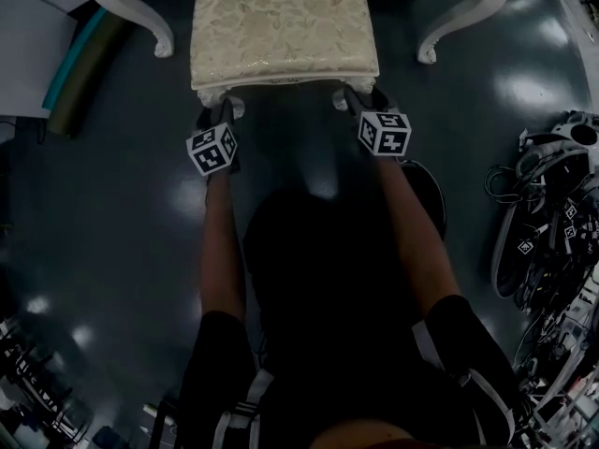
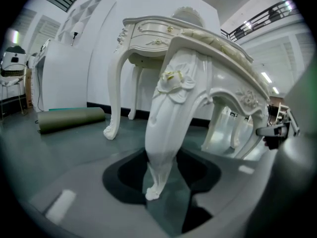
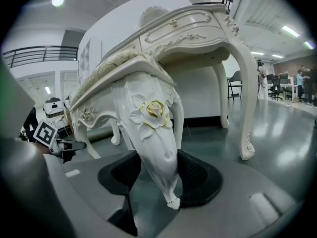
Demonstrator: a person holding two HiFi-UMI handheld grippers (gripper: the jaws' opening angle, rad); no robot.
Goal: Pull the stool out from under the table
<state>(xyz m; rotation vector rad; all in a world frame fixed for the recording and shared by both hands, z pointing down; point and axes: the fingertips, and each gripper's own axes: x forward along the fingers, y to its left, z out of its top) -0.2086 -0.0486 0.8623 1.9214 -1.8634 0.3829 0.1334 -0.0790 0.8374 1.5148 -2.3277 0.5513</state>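
Observation:
The stool [image 1: 281,26] has a cream brocade seat and white carved legs, and its far half sits between the table legs [image 1: 140,12]. My left gripper [image 1: 223,110] is at its near left leg and my right gripper [image 1: 354,99] at its near right leg. In the left gripper view the carved leg [image 2: 168,123] stands between the dark pads, which press on both its sides. The right gripper view shows the rose-carved leg [image 3: 153,133] clamped the same way. The white dressing table [image 3: 198,29] rises just behind the stool.
A rolled green mat [image 1: 80,68] lies on the dark glossy floor at the left of the table. A heap of cables and gear [image 1: 552,223] crowds the right side. The table's right leg [image 1: 459,17] curves down close to the stool. People stand far off [image 3: 302,83].

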